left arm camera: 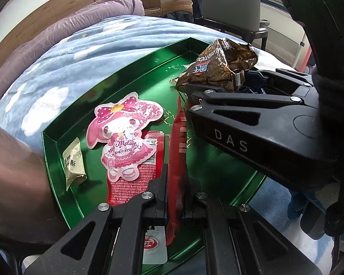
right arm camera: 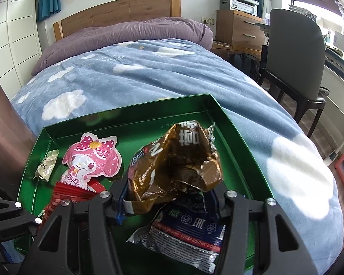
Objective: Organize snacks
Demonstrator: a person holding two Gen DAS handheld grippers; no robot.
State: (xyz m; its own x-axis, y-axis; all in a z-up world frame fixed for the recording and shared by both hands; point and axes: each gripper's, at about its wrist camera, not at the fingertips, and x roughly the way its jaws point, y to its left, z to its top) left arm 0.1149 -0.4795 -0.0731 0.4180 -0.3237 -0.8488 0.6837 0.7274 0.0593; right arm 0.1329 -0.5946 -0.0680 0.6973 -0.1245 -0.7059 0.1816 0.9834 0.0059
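A green tray lies on the bed. My left gripper is shut on a red snack packet, held edge-on just above the tray. In the tray lie a pink My Melody pouch, a small beige packet, a flat red packet and a white packet. My right gripper is shut on a crumpled brown snack bag over the tray's right side. A dark blue packet sits under that bag between the jaws.
The tray rests on a blue cloud-print blanket, with a purple duvet at the headboard. A brown smooth object stands close to the tray's left side. A grey chair and wooden drawers are on the right.
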